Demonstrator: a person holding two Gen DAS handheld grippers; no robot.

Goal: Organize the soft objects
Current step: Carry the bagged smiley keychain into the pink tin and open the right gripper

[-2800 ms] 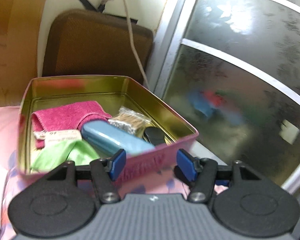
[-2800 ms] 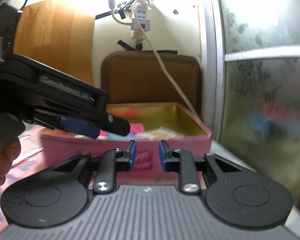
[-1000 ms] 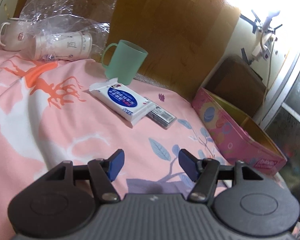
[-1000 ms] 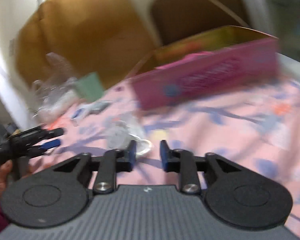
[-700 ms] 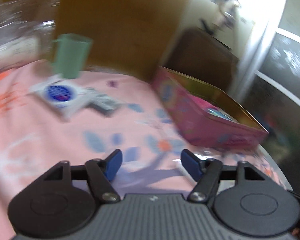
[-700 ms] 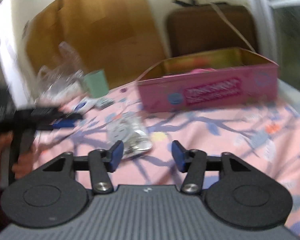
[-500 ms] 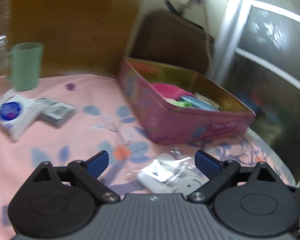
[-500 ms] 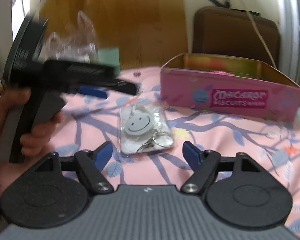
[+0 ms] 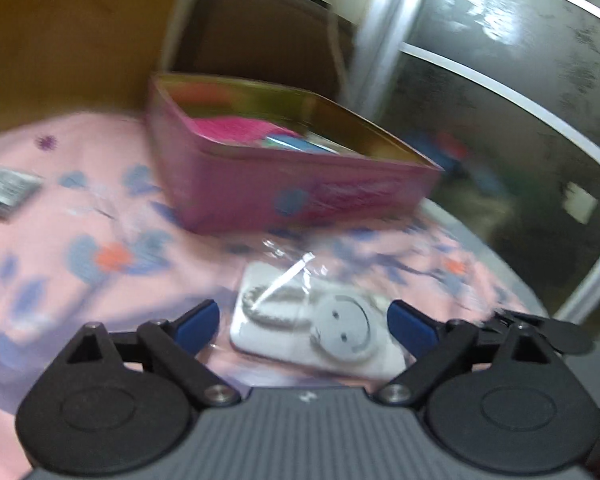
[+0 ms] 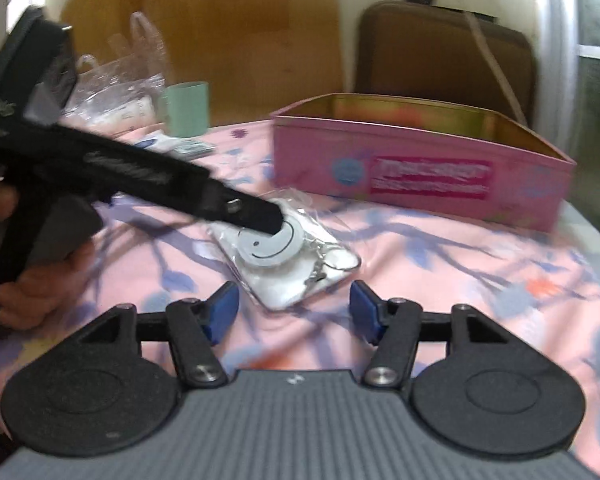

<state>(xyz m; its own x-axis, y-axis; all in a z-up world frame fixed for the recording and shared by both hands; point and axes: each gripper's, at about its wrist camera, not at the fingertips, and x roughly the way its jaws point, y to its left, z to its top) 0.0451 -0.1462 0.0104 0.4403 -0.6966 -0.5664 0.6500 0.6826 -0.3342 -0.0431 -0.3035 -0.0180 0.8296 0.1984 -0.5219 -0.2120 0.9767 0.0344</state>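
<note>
A clear plastic packet with a white smiley-face keychain point(image 9: 320, 328) point(image 10: 288, 264) lies on the pink floral cloth in front of a pink biscuit tin point(image 9: 300, 192) point(image 10: 420, 176). My left gripper point(image 9: 302, 326) is open, its blue fingertips on either side of the packet. It shows as a black tool in the right wrist view, its tip over the smiley. My right gripper point(image 10: 294, 308) is open, just short of the packet's near edge. The tin holds a pink cloth point(image 9: 236, 128) and a blue item.
A green cup point(image 10: 188, 108), a tissue pack point(image 10: 156, 144), a small grey packet point(image 9: 4, 190) and a crinkled plastic bag point(image 10: 116, 80) stand at the far left. A brown chair back point(image 10: 444, 52) is behind the tin. A glass door point(image 9: 520, 120) is to the right.
Both grippers swung from the tin to the left and back, opened wide and closed in on the smiley keychain packet. The left one now straddles it.
</note>
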